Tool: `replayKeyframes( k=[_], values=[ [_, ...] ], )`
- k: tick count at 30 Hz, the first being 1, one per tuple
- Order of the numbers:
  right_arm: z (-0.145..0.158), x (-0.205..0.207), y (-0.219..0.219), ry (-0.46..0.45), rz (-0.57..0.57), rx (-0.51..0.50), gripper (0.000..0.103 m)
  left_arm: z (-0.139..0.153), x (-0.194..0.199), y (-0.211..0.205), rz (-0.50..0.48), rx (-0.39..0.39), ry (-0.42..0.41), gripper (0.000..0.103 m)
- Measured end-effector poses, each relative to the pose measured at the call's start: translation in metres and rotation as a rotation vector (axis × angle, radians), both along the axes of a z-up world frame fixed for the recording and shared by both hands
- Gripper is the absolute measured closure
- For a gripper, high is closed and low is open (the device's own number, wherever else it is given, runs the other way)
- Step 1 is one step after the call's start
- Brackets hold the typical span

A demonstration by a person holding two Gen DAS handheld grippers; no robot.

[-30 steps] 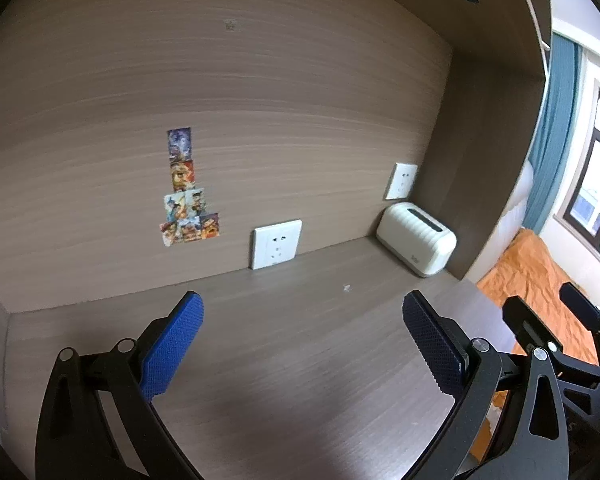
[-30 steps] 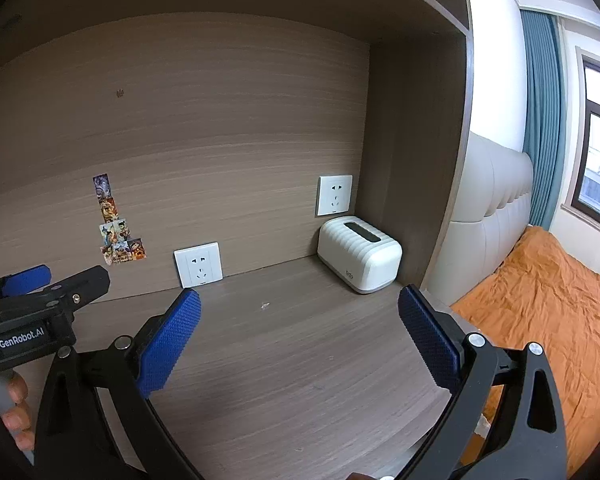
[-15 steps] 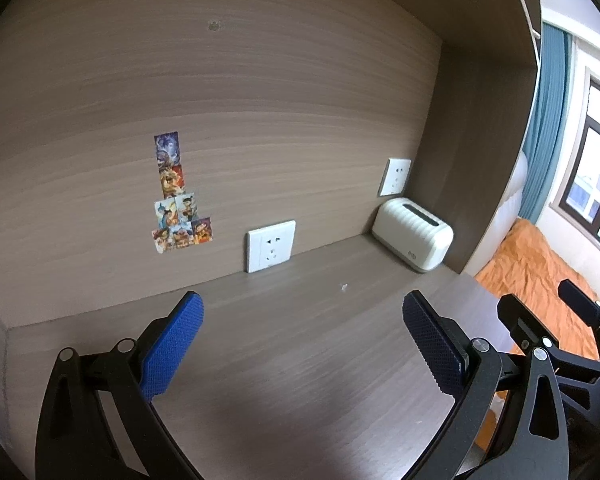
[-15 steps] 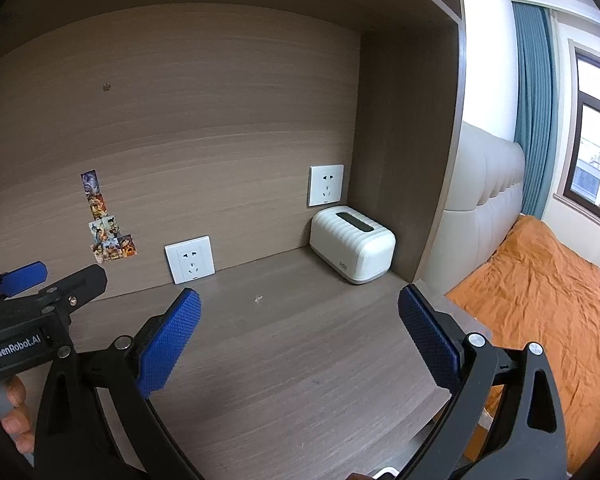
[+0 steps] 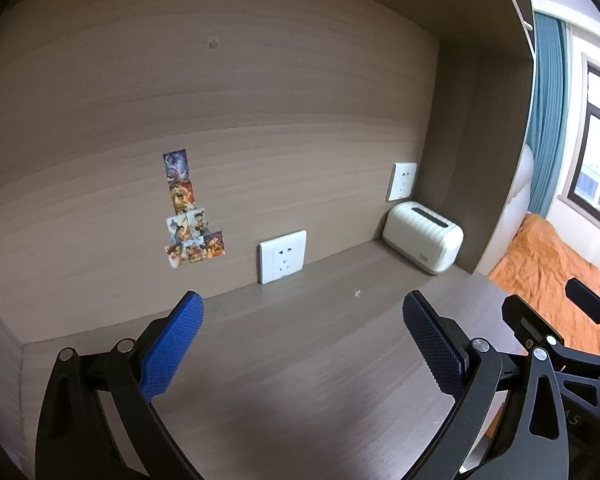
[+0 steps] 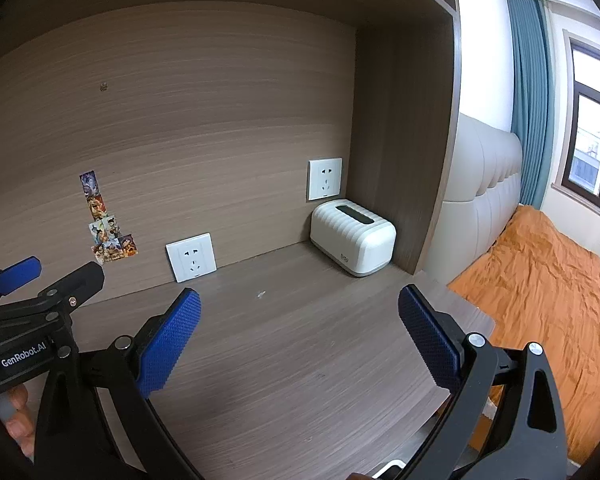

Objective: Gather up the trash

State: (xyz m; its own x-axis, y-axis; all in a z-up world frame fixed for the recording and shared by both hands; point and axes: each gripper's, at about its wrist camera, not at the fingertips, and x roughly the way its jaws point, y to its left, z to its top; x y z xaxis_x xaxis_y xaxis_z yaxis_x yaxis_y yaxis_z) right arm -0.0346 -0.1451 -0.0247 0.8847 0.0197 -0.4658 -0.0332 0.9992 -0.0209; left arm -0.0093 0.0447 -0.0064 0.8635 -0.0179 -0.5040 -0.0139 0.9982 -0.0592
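Near the middle of both wrist views, a tiny pale scrap [image 5: 356, 292] lies alone on the brown wood-grain worktop [image 5: 300, 380], roughly between the lower wall socket [image 5: 283, 256] and the white ribbed box [image 5: 422, 237] in the back right corner. It is the only thing in sight that looks like trash, and it is too small to tell whether it is paper or a crumb.

The left hand-held gripper [image 5: 302, 344] hangs low in its frame with its blue pads spread wide and nothing between them. The right hand-held gripper [image 6: 298, 340] is likewise released and empty, and the scrap [image 6: 261, 294] sits just above the gap between its pads in that view. Both are well short of it.

The scrap is likely almost weightless and flimsy — easy to flick away or press flat against the wood. A sound hold would probably come from setting one pad on each side of it, tips touching the worktop, and closing slowly so it lifts between the textured faces rather than sliding out.
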Motion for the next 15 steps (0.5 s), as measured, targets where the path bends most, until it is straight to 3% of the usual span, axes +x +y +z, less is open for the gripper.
replayKeyframes(
  k=[15],
  values=[
    [-0.0025,-0.0001,-0.0004,0.014,-0.010,0.001,0.005,0.0020,-0.0003,-0.0060,0.007,0.068,-0.032,0.005]
  ],
)
